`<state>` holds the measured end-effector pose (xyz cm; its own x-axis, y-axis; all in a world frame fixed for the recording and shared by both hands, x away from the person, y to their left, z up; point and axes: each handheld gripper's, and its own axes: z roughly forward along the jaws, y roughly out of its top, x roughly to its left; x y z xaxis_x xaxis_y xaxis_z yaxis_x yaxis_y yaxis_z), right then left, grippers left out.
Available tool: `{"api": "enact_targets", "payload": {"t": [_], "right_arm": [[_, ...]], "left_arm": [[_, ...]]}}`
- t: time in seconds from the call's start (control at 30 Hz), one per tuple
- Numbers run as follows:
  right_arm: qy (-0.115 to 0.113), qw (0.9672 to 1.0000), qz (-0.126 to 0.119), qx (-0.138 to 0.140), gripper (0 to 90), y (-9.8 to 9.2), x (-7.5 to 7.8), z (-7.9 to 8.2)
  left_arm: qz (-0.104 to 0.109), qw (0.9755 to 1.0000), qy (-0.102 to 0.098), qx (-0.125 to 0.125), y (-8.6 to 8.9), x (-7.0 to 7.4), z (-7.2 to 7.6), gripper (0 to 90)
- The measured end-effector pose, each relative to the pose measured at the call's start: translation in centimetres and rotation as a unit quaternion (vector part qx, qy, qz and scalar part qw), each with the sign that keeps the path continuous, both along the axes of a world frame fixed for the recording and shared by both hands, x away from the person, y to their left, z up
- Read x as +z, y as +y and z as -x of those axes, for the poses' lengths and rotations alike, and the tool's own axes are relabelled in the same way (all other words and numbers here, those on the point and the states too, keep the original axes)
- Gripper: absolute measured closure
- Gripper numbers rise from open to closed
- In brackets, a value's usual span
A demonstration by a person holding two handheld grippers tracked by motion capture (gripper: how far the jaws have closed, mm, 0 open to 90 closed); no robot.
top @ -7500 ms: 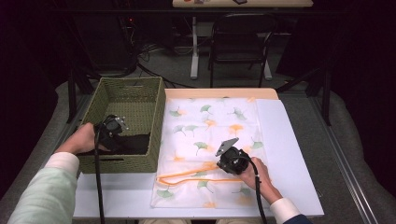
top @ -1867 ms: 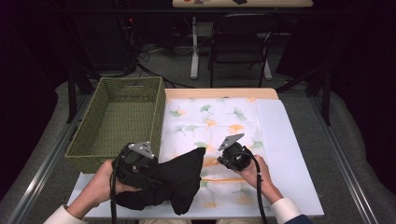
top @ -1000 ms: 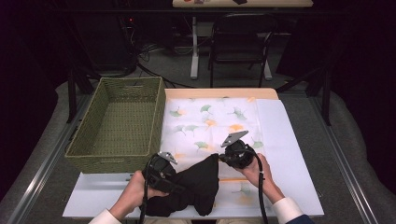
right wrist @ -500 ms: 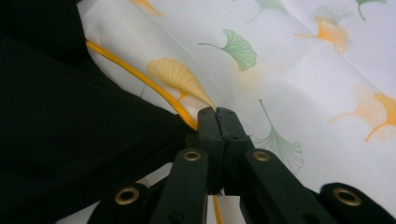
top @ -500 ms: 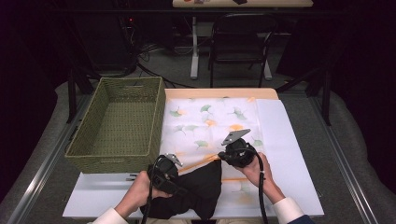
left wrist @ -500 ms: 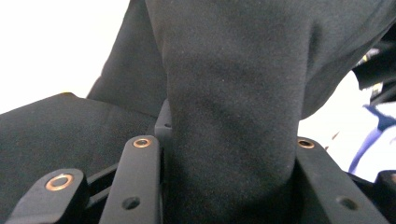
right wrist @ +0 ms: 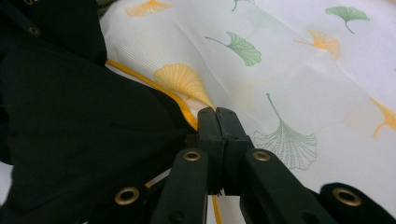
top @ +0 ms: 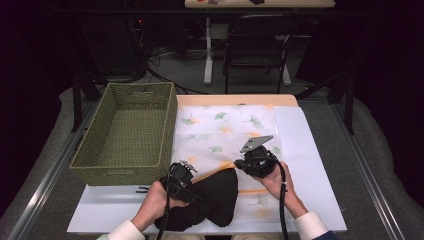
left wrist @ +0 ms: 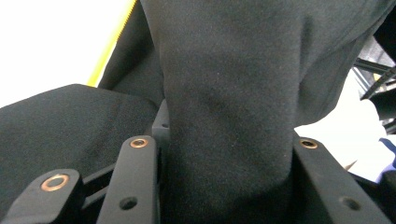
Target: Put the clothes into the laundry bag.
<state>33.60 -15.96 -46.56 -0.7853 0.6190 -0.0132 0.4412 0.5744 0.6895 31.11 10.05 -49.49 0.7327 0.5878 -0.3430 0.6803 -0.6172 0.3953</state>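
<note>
Gripping a bunched black cloth (top: 207,202) at the table's near edge, left gripper (top: 181,179) part-open around a thick fold, right gripper (top: 239,164) pinched tight on the bag's yellow rim (right wrist: 184,108) — basket (top: 131,132) at the left edge.

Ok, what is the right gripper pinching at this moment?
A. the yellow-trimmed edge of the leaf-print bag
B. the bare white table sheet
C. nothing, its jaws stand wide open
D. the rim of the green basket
A: in the right gripper view the right gripper has its jaws pressed together on the yellow-trimmed edge of the leaf-print bag, beside the black cloth that the left gripper holds.
</note>
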Motion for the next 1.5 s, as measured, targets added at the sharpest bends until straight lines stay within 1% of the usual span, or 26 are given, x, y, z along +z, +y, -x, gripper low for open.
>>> {"api": "enact_targets", "payload": {"t": [0.1, 0.13, 0.2, 0.3, 0.37, 0.4, 0.43, 0.5, 0.53, 0.6, 0.67, 0.7, 0.8, 0.83, 0.87, 0.9, 0.97, 1.07, 1.17, 1.2, 1.23, 1.27, 1.3, 1.4, 1.47, 1.5], "right_arm": [[-0.005, 1.0000, -0.007, 0.000, 89.9, -0.1, 0.4, 0.1], [-0.005, 1.0000, -0.007, -0.002, 89.9, -0.1, 0.5, 0.1], [-0.001, 1.0000, -0.007, -0.001, 89.8, -0.1, 0.3, 0.0], [0.004, 1.0000, -0.004, -0.003, 89.8, -0.2, -0.2, -0.1], [0.005, 1.0000, -0.005, -0.003, 89.8, -0.3, -0.2, -0.1], [0.004, 1.0000, -0.005, -0.003, 89.8, -0.3, -0.2, -0.1], [0.005, 1.0000, -0.005, -0.004, 89.8, -0.3, -0.2, 0.0], [0.004, 1.0000, -0.004, -0.003, 89.8, -0.3, -0.2, -0.1], [0.004, 1.0000, -0.003, -0.004, 89.8, -0.3, -0.2, 0.0], [0.004, 1.0000, -0.003, -0.004, 89.8, -0.2, -0.2, -0.1], [0.005, 1.0000, -0.001, -0.005, 89.8, -0.2, -0.2, -0.1], [0.006, 1.0000, -0.002, -0.004, 89.8, -0.2, -0.2, -0.1], [0.008, 1.0000, -0.001, -0.006, 89.8, -0.2, -0.3, -0.2], [0.008, 1.0000, -0.003, -0.003, 89.8, -0.2, -0.3, -0.2], [0.009, 0.9999, -0.003, -0.005, 89.7, -0.2, -0.3, -0.2], [0.009, 0.9999, -0.004, -0.006, 89.8, -0.2, -0.3, -0.2], [0.007, 0.9999, -0.004, -0.006, 89.8, -0.2, -0.2, -0.2], [0.006, 0.9999, -0.011, -0.008, 89.8, -0.3, 0.0, -0.1], [0.001, 0.9998, -0.018, -0.008, 89.8, -0.3, 0.4, 0.0], [0.000, 0.9997, -0.022, -0.007, 89.8, -0.3, 0.5, 0.1], [-0.002, 0.9997, -0.025, -0.007, 89.8, -0.3, 0.7, 0.2], [-0.002, 0.9997, -0.025, -0.007, 89.8, -0.3, 0.7, 0.2], [-0.005, 0.9995, -0.030, -0.010, 89.8, -0.3, 1.1, 0.3], [0.000, 0.9996, -0.028, -0.008, 89.8, -0.4, 0.8, 0.2], [0.005, 0.9997, -0.024, -0.009, 89.8, -0.4, 0.4, 0.1], [0.007, 0.9997, -0.022, -0.009, 89.8, -0.4, 0.2, 0.1]], "left_arm": [[0.007, 0.9998, -0.016, 0.012, -0.2, 0.3, -0.3, 60.8], [0.005, 0.9996, -0.017, 0.020, -0.2, 0.1, -0.4, 60.6], [0.006, 0.9996, -0.014, 0.024, -0.3, -0.6, -0.7, 58.4], [-0.005, 0.9997, -0.023, 0.008, -0.3, -0.7, -0.7, 50.1], [-0.015, 0.9991, -0.039, -0.004, 0.1, -0.2, -0.6, 41.8], [-0.016, 0.9987, -0.045, -0.017, 0.3, 0.1, -0.5, 36.4], [-0.022, 0.9985, -0.045, -0.021, 0.6, 0.4, -0.4, 33.4], [-0.022, 0.9981, -0.050, -0.029, 0.9, 0.6, -0.3, 30.6], [-0.018, 0.9975, -0.053, -0.043, 1.6, 0.8, -0.1, 26.8], [-0.008, 0.9970, -0.048, -0.061, 2.2, 0.5, 0.0, 24.9], [0.000, 0.9975, -0.043, -0.057, 2.4, 0.0, 0.0, 24.9], [0.012, 0.9970, -0.038, -0.066, 2.5, -0.4, 0.0, 26.0], [0.031, 0.9958, -0.032, -0.079, 2.3, -1.3, 0.1, 39.3], [0.026, 0.9959, -0.039, -0.078, 2.1, -1.4, 0.2, 45.2], [0.030, 0.9958, -0.045, -0.074, 2.1, -1.6, 0.3, 50.6], [0.028, 0.9963, -0.045, -0.067, 2.1, -1.5, 0.4, 56.0], [0.033, 0.9972, -0.046, -0.048, 2.2, -1.5, 0.5, 61.4], [0.031, 0.9979, -0.053, -0.020, 2.1, -1.1, 1.0, 64.5], [0.037, 0.9972, -0.063, 0.015, 1.7, -0.1, 1.4, 64.9], [0.038, 0.9967, -0.069, 0.021, 1.4, 0.2, 1.4, 64.8], [0.038, 0.9967, -0.069, 0.021, 1.4, 0.2, 1.4, 64.7], [0.036, 0.9960, -0.074, 0.033, 1.0, 0.4, 1.5, 64.7], [0.032, 0.9952, -0.082, 0.043, 0.3, 0.1, 1.4, 63.3], [0.030, 0.9965, -0.064, 0.044, -0.1, -1.3, 0.9, 59.0], [0.024, 0.9967, -0.067, 0.038, 0.1, -1.5, 0.8, 50.5], [0.022, 0.9963, -0.074, 0.037, 0.2, -1.2, 0.9, 46.2]]}}
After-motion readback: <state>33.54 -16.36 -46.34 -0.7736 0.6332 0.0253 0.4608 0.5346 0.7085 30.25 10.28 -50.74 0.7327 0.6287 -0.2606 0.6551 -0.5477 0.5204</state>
